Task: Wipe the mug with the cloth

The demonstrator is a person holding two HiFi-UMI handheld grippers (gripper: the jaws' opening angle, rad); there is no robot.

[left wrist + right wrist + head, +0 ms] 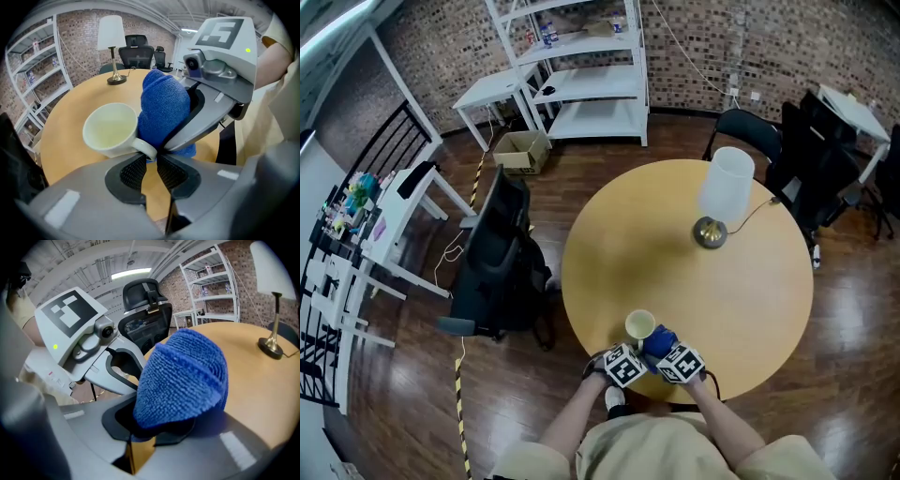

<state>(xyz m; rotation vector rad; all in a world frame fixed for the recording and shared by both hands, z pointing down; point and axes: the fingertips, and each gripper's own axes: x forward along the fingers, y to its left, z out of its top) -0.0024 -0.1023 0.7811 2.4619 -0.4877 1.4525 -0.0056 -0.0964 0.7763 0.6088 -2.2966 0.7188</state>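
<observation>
A cream mug (639,326) stands near the front edge of the round wooden table (675,272). In the left gripper view the mug (110,129) is empty and its handle points at me. My left gripper (151,157) is shut on that handle, with the jaws pinching it at their tips. My right gripper (154,427) is shut on a bunched blue cloth (185,376). The cloth (164,110) presses against the mug's right side, just above the handle. In the head view both grippers, left (633,349) and right (667,352), sit close together behind the mug.
A table lamp (724,192) with a white shade and brass base stands at the far side of the table. A black office chair (502,262) is left of the table. White shelving (591,66) stands along the brick wall.
</observation>
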